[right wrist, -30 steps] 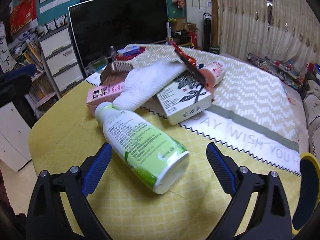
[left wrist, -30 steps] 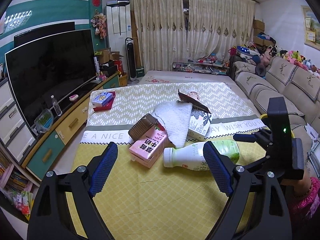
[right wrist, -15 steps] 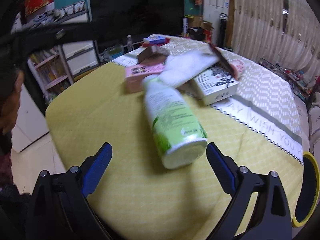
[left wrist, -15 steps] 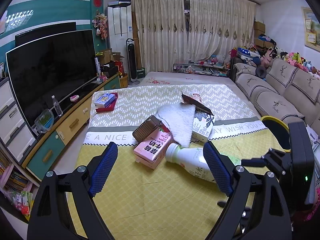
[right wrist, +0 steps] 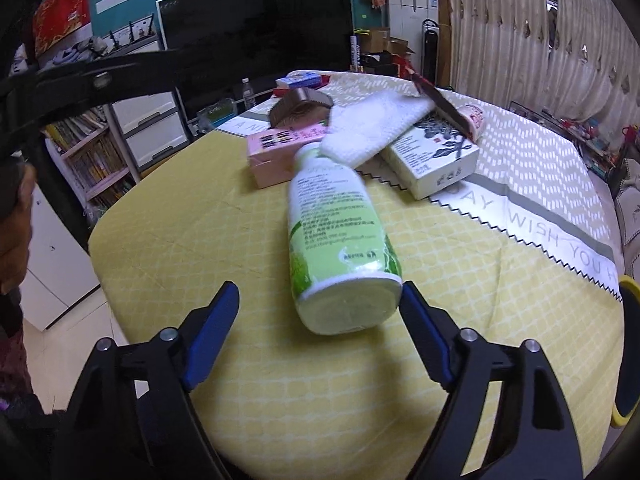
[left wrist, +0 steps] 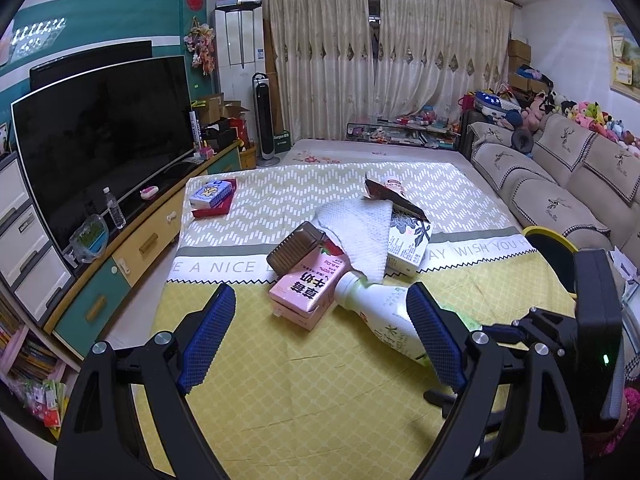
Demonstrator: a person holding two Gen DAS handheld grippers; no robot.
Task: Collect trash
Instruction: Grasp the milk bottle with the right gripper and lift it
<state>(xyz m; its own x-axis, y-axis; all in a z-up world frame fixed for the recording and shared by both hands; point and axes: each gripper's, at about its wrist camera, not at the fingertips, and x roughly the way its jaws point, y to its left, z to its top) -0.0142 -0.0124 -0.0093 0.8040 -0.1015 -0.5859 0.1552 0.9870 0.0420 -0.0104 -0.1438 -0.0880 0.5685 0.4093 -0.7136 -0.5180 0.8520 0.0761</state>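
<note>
Bottle: a white and green bottle (right wrist: pixel 336 236) lies on its side on the yellow worktop (right wrist: pixel 240 248), cap end touching the pink carton (right wrist: pixel 276 148).
Right tongs (right wrist: pixel 320 336): spread wide, holding nothing, the bottle's base just ahead between the blue pads (right wrist: pixel 210 336).
Left tongs (left wrist: pixel 320 336): also wide apart and empty, above the worktop near the bottle.
Pile: behind the bottle, a white cloth (right wrist: pixel 376 124) drapes over the carton and a white box (right wrist: pixel 436 160).
Bin: a yellow-rimmed bin (left wrist: pixel 552 248) stands right of the bottle.
</note>
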